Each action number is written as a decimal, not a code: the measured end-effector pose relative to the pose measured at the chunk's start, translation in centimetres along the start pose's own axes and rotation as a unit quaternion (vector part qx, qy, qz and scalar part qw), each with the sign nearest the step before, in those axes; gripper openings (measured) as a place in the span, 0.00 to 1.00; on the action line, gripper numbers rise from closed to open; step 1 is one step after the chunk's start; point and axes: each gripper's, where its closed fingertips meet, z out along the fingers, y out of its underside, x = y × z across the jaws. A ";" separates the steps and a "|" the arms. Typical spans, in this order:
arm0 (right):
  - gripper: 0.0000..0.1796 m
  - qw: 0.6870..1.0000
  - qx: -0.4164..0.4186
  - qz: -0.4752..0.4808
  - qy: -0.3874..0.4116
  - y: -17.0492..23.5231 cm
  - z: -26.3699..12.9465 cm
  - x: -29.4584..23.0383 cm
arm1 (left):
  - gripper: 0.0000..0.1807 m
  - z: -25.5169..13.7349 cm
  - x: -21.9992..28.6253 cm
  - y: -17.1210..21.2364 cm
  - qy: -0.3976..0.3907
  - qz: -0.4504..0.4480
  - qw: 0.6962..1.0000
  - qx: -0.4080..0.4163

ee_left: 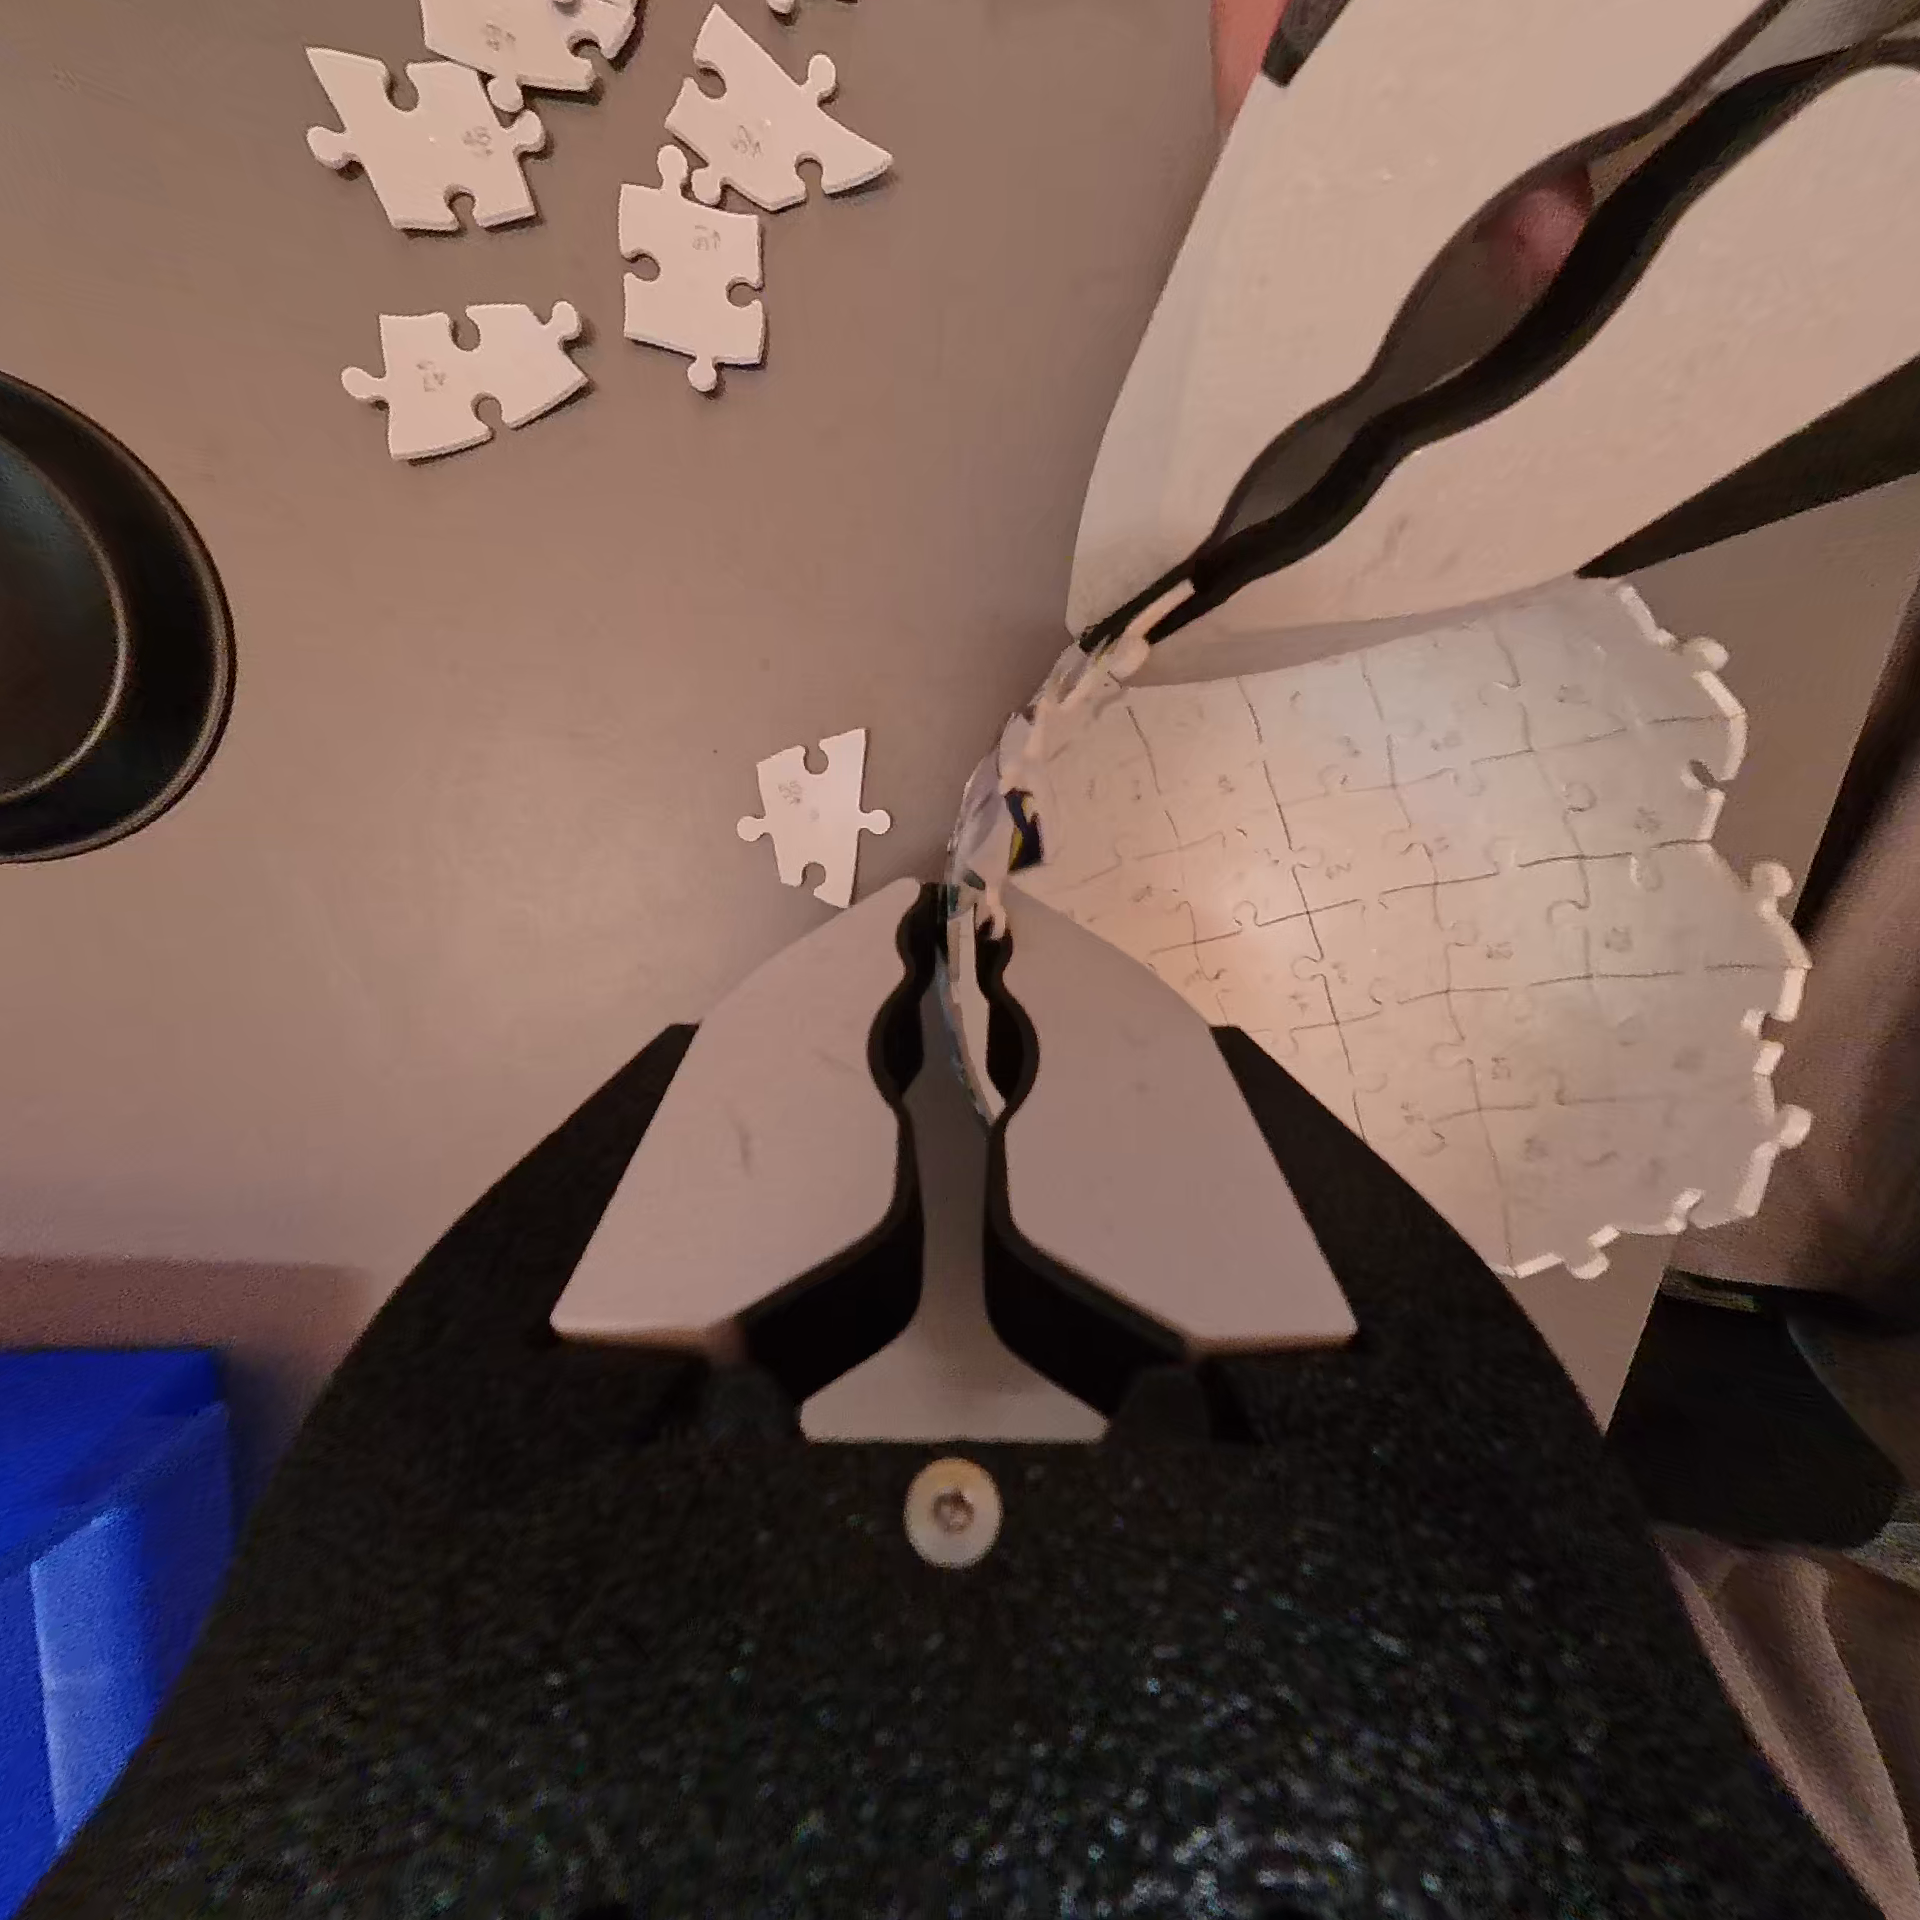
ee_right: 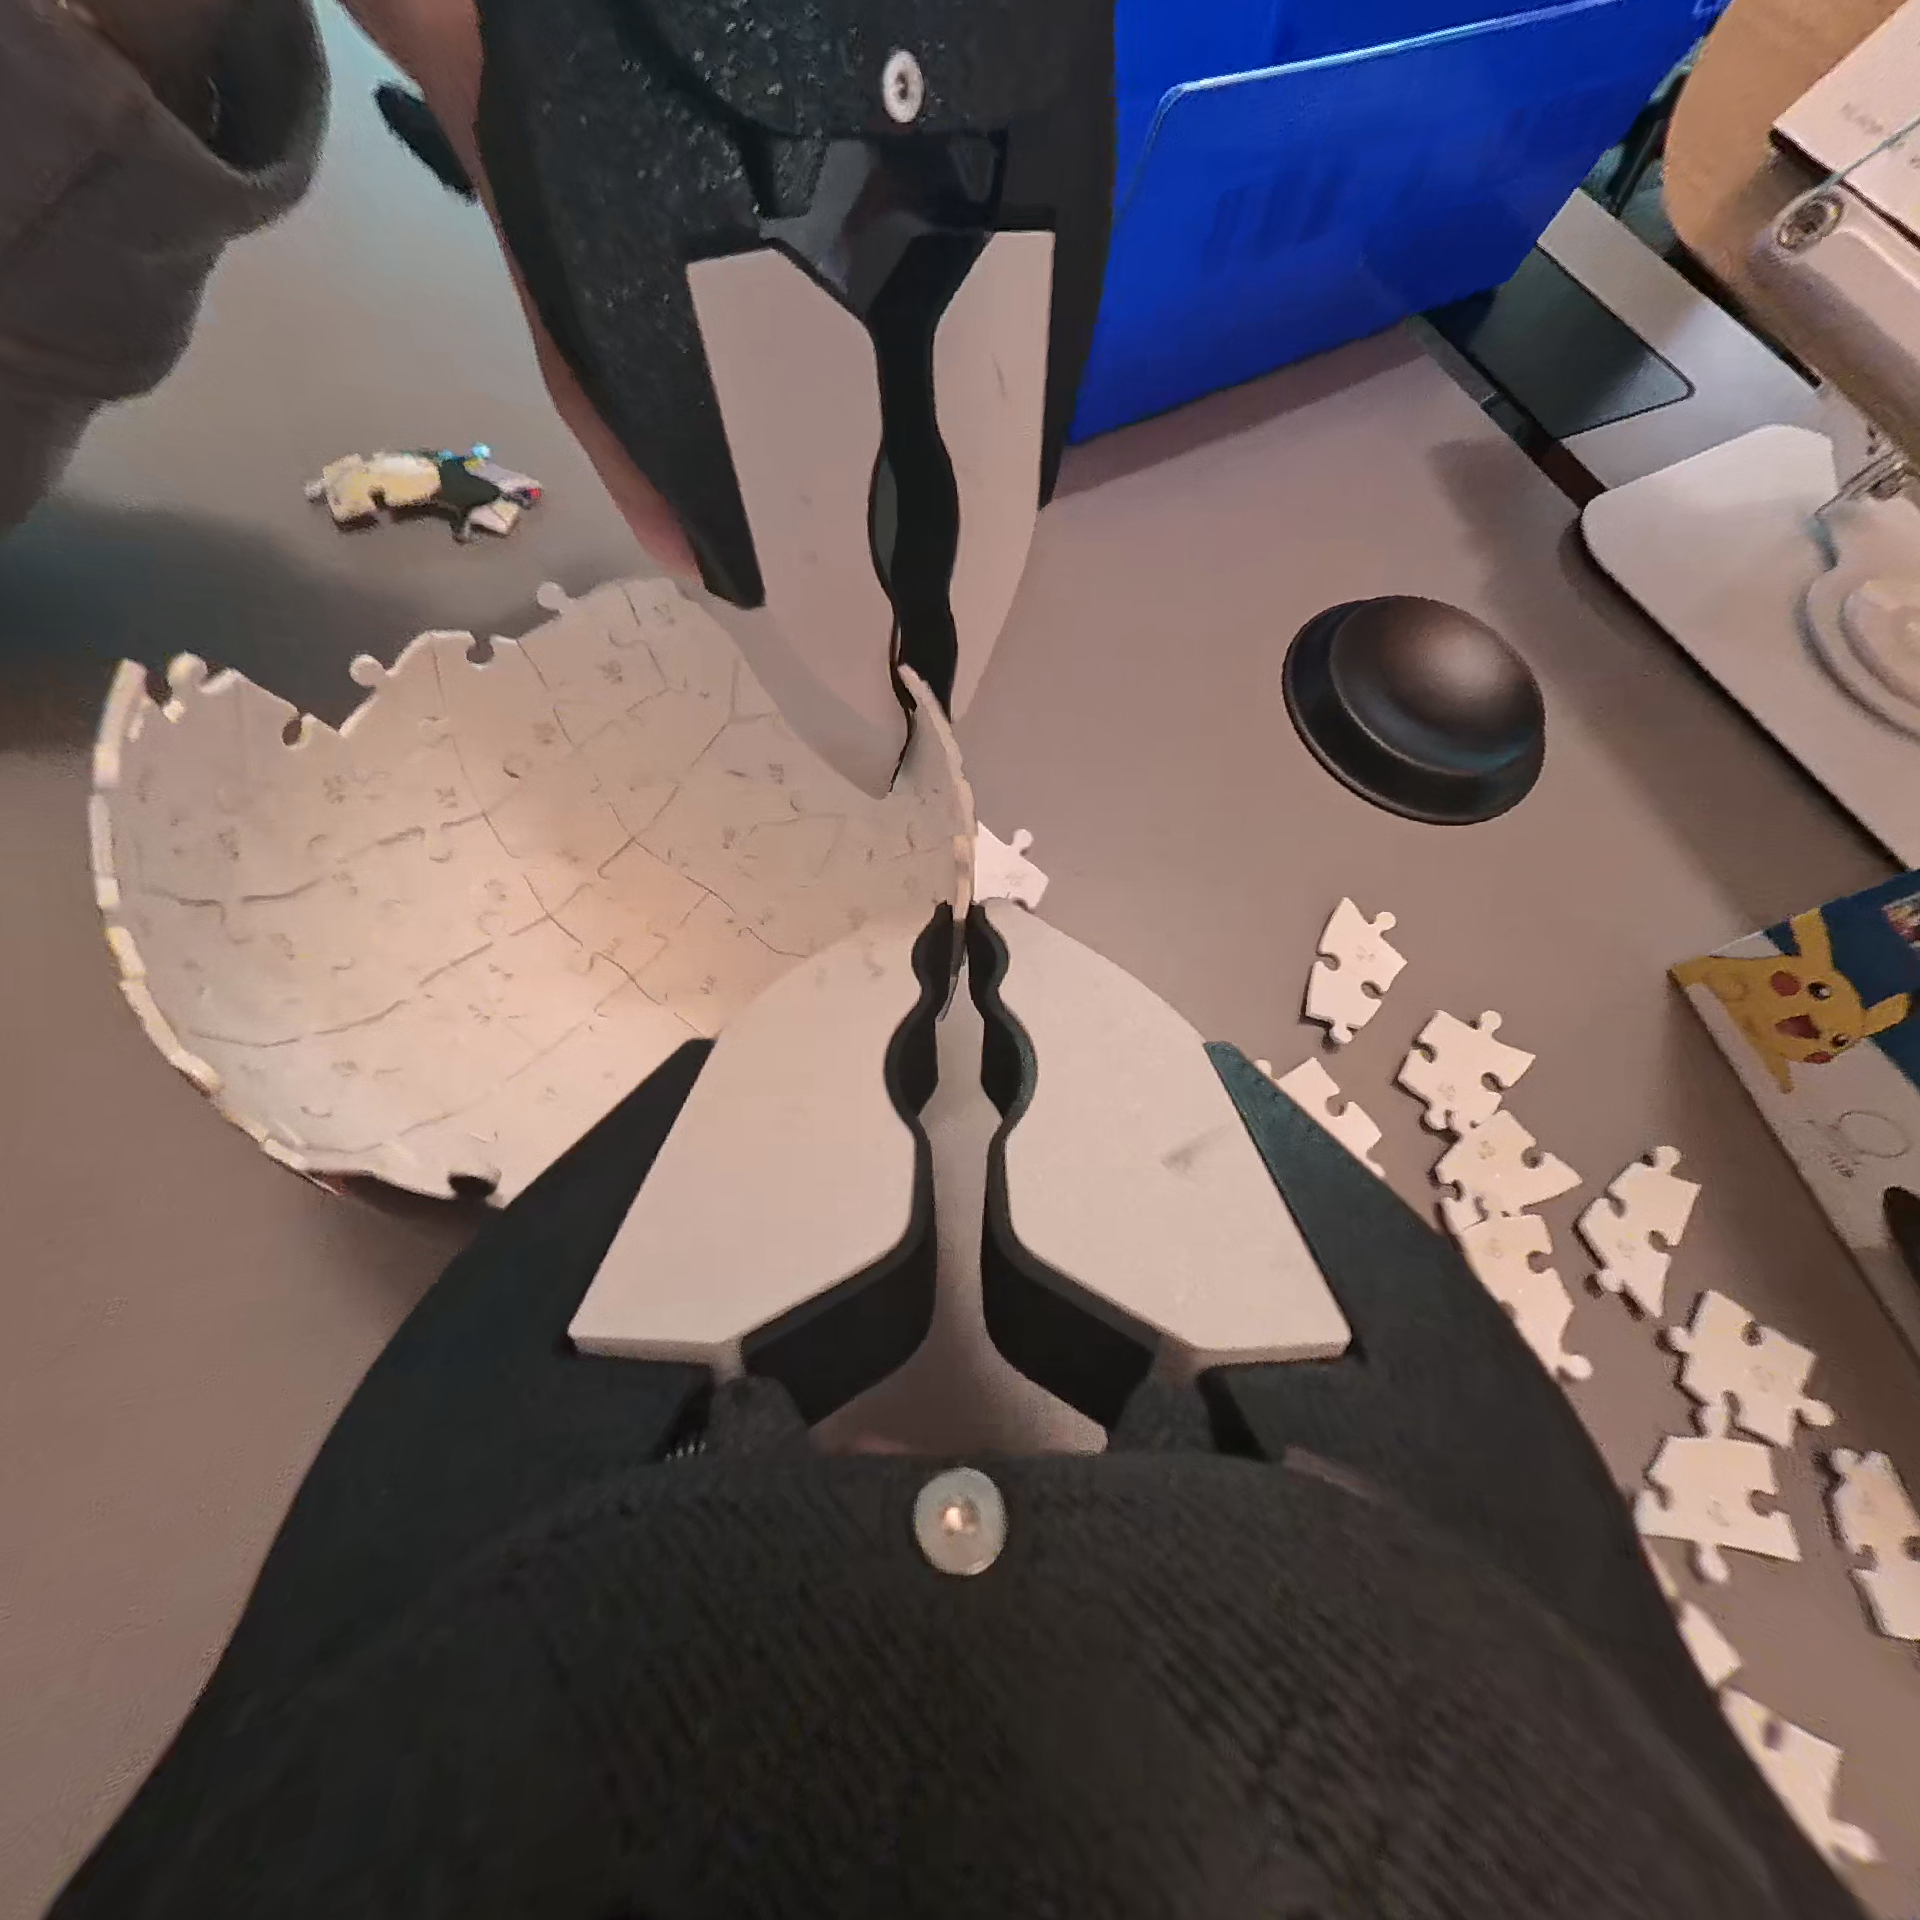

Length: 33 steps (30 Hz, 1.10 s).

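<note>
A half-built curved puzzle shell [ee_left: 1403,935] of white interlocked pieces sits tilted on the grey table, its hollow inner side showing; it also shows in the right wrist view [ee_right: 468,914]. My left gripper [ee_left: 961,914] is shut on the shell's near rim, edge-on between its fingers. My right gripper [ee_right: 961,925] is shut on the same rim a little further along. Each shows in the other's view, the right gripper [ee_left: 1132,623] from the upper right and the left gripper [ee_right: 904,748] from above. One loose piece [ee_left: 816,816] lies just beside the rim.
Several loose white pieces [ee_left: 686,270] lie face down; they show at the right in the right wrist view [ee_right: 1507,1164]. A black dome stand [ee_right: 1413,717], a blue box [ee_right: 1351,208], a puzzle box [ee_right: 1808,1018], a small coloured puzzle fragment [ee_right: 426,488] and a white device [ee_right: 1714,582] stand around. There is about 5 centimeters between the tips of the two grippers. It is some 5 centimeters from my left tips to the loose piece [ee_left: 816,816]. It is also in sight in the right wrist view [ee_right: 989,875].
</note>
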 end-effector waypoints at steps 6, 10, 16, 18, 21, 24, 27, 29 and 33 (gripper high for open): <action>0.02 0.996 -0.050 -0.073 -0.004 0.3 0.3 0.1 | 0.03 0.1 -0.1 0.0 -0.002 -0.001 1.000 -0.001; 0.03 0.993 -0.068 -0.099 0.001 0.4 0.5 0.3 | 0.03 0.1 -0.1 0.0 0.000 -0.003 1.000 0.001; 0.05 0.990 -0.081 -0.112 0.002 0.7 0.5 0.4 | 0.03 0.0 -0.1 -0.1 -0.002 -0.001 1.000 0.002; 0.06 0.990 -0.085 -0.116 0.006 0.8 0.5 0.5 | 0.03 0.0 0.0 -0.2 -0.002 0.000 1.000 0.002; 0.08 0.988 -0.093 -0.121 0.013 0.9 0.4 0.6 | 0.03 0.0 0.0 -0.2 -0.002 0.001 1.000 0.004; 0.09 0.988 -0.099 -0.121 0.010 0.9 0.2 0.6 | 0.03 -0.1 0.1 -0.3 -0.002 0.002 1.000 0.005; 0.07 0.988 -0.101 -0.119 -0.005 0.9 0.2 0.4 | 0.03 -0.1 0.1 -0.3 -0.003 0.004 1.000 0.004; 0.08 0.987 -0.106 -0.123 -0.011 1.0 0.1 0.5 | 0.03 0.0 0.1 -0.3 -0.004 0.003 1.000 0.003; 0.07 0.982 -0.126 -0.133 -0.032 1.2 0.4 0.4 | 0.03 0.0 0.0 -0.2 -0.007 0.004 1.000 0.000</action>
